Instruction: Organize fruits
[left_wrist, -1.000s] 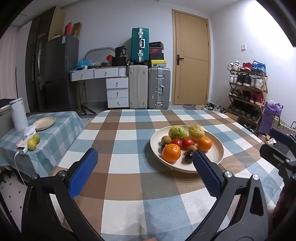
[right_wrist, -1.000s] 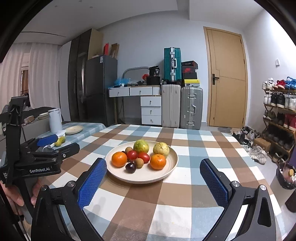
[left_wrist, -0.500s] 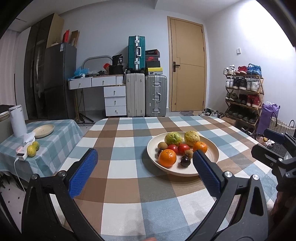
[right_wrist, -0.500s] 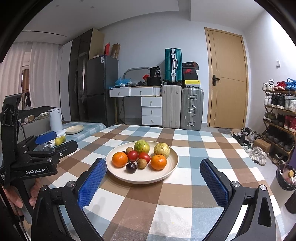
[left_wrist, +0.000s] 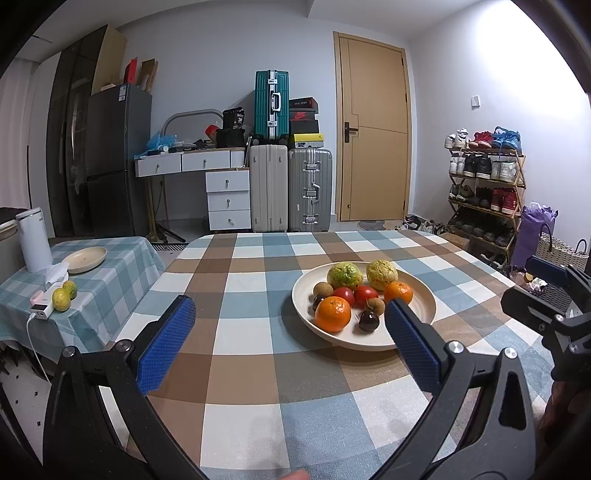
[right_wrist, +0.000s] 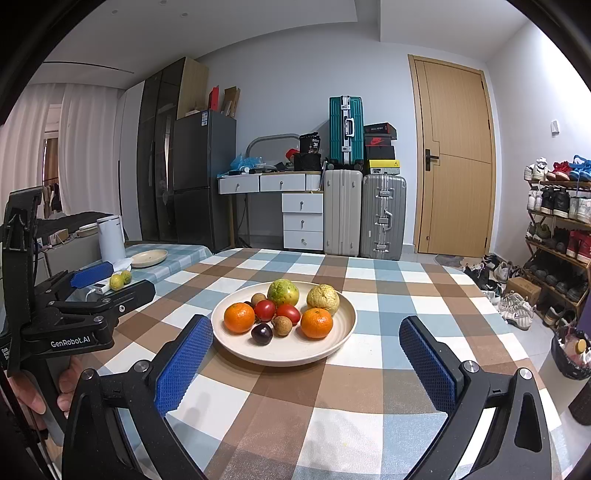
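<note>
plate (right_wrist: 343, 334) holds oranges (right_wrist: 239, 317), tomatoes (right_wrist: 265, 310); tongs (right_wrist: 306, 338) spread

Occlusions and cut-offs noted

Left gripper's right finger (left_wrist: 413, 347) covers the plate's (left_wrist: 424, 295) near rim; a dark fruit (left_wrist: 317, 302) sits mostly hidden behind the near orange (left_wrist: 334, 314). Right gripper (left_wrist: 546, 295) is cut by the frame edge.

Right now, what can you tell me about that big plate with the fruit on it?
The plate is round, shallow and cream-coloured, matte like ceramic or plastic, lying flat on the checked tablecloth. It holds two oranges, two red tomatoes, a green fruit, a bumpy yellow one, some small brown ones and a dark plum. Neither pair of tongs touches it; both are open in front of it.
</note>
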